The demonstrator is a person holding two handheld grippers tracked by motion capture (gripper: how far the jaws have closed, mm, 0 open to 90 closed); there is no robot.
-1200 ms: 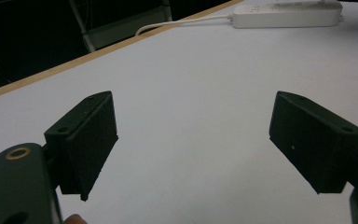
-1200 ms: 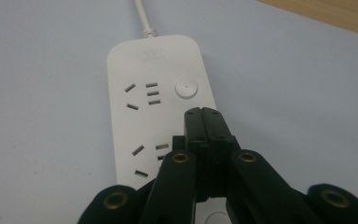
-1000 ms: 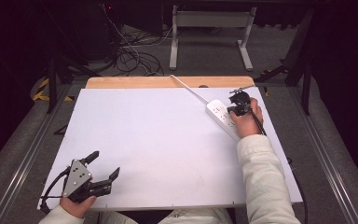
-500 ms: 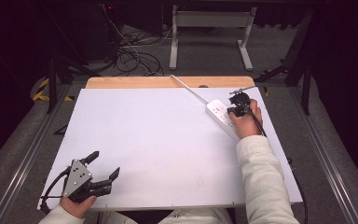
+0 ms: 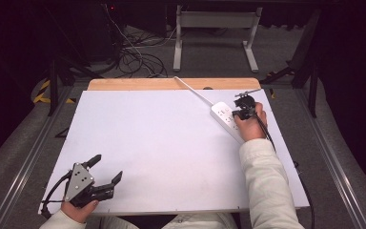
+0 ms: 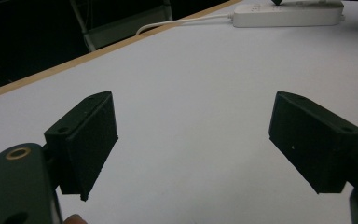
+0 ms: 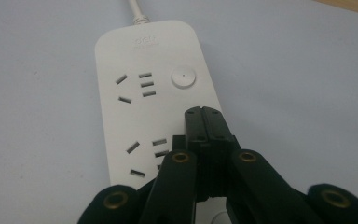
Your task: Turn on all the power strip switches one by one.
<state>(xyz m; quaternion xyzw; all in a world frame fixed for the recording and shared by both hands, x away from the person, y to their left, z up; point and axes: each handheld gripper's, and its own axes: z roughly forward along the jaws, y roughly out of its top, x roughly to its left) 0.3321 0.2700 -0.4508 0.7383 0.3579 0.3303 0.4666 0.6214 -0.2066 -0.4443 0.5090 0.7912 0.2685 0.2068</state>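
Grey floor (image 5: 286,57), tangled cables (image 5: 138,59), dark surroundings

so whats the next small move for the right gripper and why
Probably nudge the right gripper forward and down onto the round button. Its jaws are shut with nothing between them, their tips hover over the power strip just short of the button, and shut tips suit a press.

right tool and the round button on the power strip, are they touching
Apart. In the right gripper view the shut right tool ends short of the round button, with a strip of the white power strip showing between them.
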